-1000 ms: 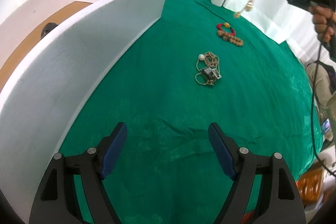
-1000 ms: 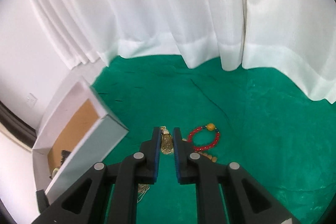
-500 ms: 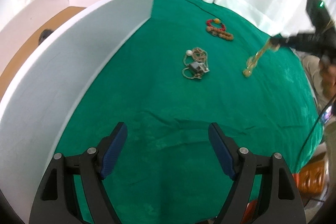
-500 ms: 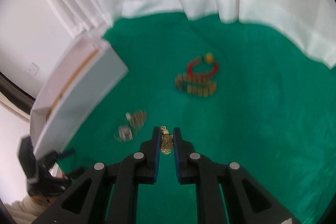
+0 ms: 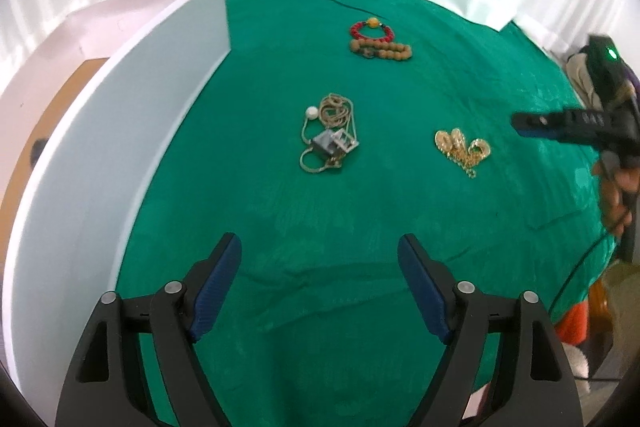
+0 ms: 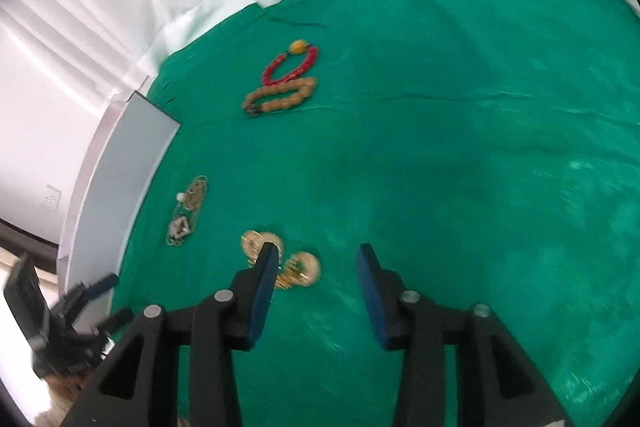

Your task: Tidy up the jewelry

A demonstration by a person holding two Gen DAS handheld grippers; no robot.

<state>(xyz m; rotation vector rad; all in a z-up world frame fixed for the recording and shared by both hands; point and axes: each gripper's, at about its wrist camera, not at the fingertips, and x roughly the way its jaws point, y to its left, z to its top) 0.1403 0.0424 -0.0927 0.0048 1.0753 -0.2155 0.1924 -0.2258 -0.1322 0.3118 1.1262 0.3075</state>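
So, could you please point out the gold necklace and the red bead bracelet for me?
gold necklace [image 5: 463, 145], left wrist view, on its heaped chain.
red bead bracelet [image 5: 372, 30], left wrist view, on its ring of beads.

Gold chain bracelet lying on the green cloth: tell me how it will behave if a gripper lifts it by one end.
The gold chain bracelet lies in a loose heap of links, so it probably hangs limp and swings when lifted. Its small shiny links look slick, so a shallow pinch may slip. Heaped flat on the green cloth, it seems unlikely to roll, though a push would likely drag and spread it.
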